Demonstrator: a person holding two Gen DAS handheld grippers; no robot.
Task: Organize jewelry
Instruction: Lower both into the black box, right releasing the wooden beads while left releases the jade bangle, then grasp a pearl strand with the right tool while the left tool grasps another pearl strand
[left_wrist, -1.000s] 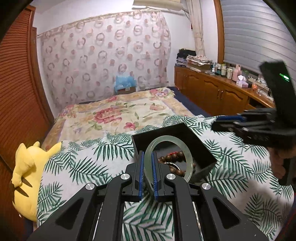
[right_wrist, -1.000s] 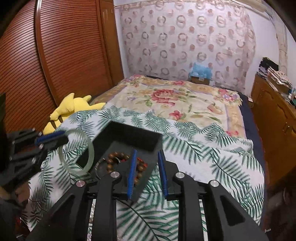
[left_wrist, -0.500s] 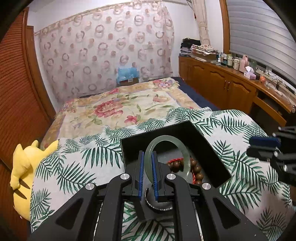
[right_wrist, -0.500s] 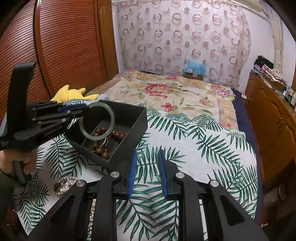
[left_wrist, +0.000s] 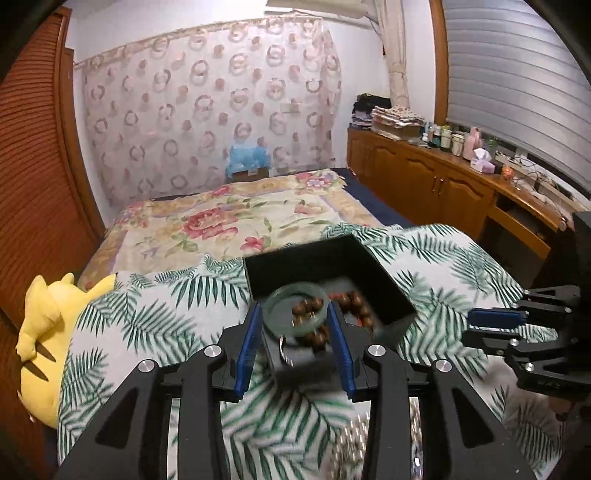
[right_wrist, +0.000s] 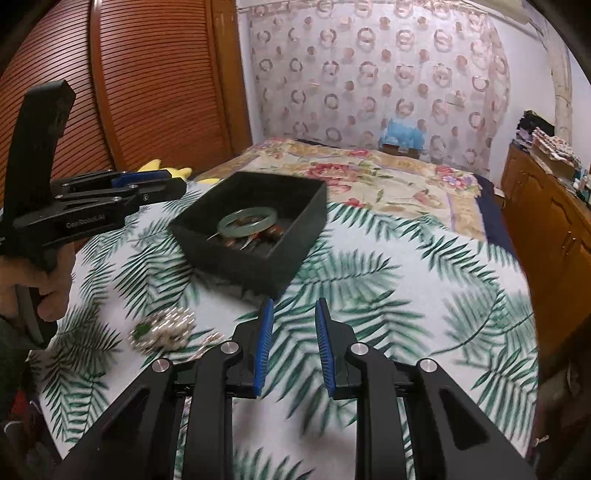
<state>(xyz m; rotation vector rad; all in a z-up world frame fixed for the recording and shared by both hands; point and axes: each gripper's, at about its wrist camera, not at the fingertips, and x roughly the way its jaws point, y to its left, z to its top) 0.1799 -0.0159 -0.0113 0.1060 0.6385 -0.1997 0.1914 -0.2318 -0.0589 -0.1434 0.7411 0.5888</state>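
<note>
A pale green jade bangle (left_wrist: 295, 329) (right_wrist: 242, 232) lies flat in the black box (left_wrist: 295, 266) (right_wrist: 236, 266), on top of brown wooden beads (left_wrist: 354, 301) (right_wrist: 266, 236). My left gripper (left_wrist: 293, 308) (right_wrist: 177, 184) hangs at the box's near left side with its jaws opening. The bangle shows in the gap between them, and the pads do not touch it. My right gripper (right_wrist: 294, 306) (left_wrist: 498, 321) is open and holds nothing, low over the palm-leaf cloth (right_wrist: 406, 295) just in front of the box. A pile of pearl jewelry (right_wrist: 162, 328) (left_wrist: 351, 443) lies on the cloth.
The cloth covers the near end of a bed with a floral quilt (left_wrist: 221, 229). A yellow plush toy (left_wrist: 44, 332) sits at the left edge by the wooden wardrobe. A wooden cabinet (left_wrist: 443, 192) with bottles runs along the right wall.
The left gripper held the bangle upright and carried it over the box. Its jaws have now parted and the bangle lies flat inside. The right gripper drew back from the box and sank.
</note>
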